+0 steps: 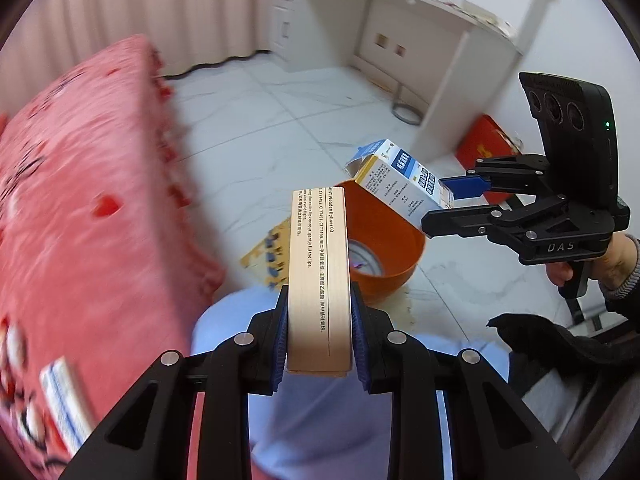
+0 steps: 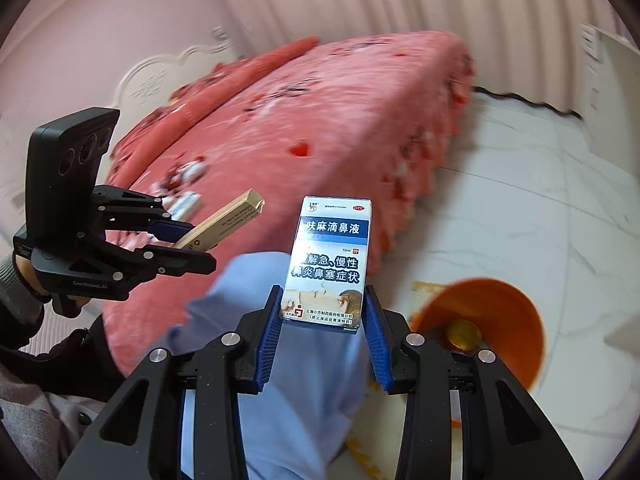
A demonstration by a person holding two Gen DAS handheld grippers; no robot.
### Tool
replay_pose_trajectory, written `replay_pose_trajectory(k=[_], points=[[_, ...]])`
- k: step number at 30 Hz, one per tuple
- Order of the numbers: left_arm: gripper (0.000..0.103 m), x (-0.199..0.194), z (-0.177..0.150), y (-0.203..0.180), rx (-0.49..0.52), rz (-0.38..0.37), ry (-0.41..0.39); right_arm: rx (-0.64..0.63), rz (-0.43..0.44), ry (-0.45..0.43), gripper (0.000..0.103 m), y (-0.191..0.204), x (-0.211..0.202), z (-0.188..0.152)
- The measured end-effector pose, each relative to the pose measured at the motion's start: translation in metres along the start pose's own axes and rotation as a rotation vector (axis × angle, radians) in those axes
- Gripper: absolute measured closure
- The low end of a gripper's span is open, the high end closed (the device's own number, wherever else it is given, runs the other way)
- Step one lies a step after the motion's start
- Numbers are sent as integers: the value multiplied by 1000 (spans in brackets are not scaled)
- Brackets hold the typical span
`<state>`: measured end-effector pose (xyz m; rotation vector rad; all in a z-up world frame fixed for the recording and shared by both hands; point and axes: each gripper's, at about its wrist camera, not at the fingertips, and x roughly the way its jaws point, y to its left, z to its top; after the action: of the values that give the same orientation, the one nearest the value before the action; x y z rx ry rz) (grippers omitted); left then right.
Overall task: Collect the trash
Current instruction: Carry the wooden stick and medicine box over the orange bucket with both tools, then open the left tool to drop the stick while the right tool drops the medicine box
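The beige box (image 1: 319, 280) stands at the lower centre of the left wrist view, clamped between the blue pads (image 1: 280, 344) of the left claw (image 1: 320, 340), its printed face toward the camera. Its far end overlaps the rim of the orange bin (image 1: 400, 248), which sits on the white tiled floor (image 1: 280, 120) at mid frame. Inside the bin lies a round, pale thing, too blurred to name. A yellow printed sheet (image 1: 268, 256) lies on the floor just left of the bin.

The blue and white medicine box (image 2: 330, 260) fills the centre of the right wrist view, pinched at its lower end by the right claw (image 2: 324, 336). In the left wrist view the same box (image 1: 404, 184) hangs tilted over the bin's far rim, its end flap open, with the right claw (image 1: 444, 196) closed on it from the right of the frame.

In the right wrist view the bin (image 2: 492, 328) is at the lower right, and the left claw (image 2: 192, 244) at the left grips the beige box (image 2: 224, 224) tilted upward. The red bed (image 2: 320, 128) spreads across the middle, with a small white box (image 2: 186, 204) lying on it. A white surface (image 1: 420, 12) stands at the upper right of the left wrist view, with a red box (image 1: 488, 144) on the floor beside it.
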<state>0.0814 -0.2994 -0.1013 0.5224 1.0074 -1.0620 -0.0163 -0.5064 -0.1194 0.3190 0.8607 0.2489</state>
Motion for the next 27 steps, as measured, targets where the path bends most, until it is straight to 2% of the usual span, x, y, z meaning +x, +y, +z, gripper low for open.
replay_pose_trajectory(k=[9,18,27], points=[[74,70,48,-34,102,-95,87,139,-116,1,63,-82,-10,-32],[74,126,70,-47,148,-142,189,247,-144,38,63,-134,8,-57],[74,168,83,-48,140,-158,263,337,-157,69,63,-169,25,-77]])
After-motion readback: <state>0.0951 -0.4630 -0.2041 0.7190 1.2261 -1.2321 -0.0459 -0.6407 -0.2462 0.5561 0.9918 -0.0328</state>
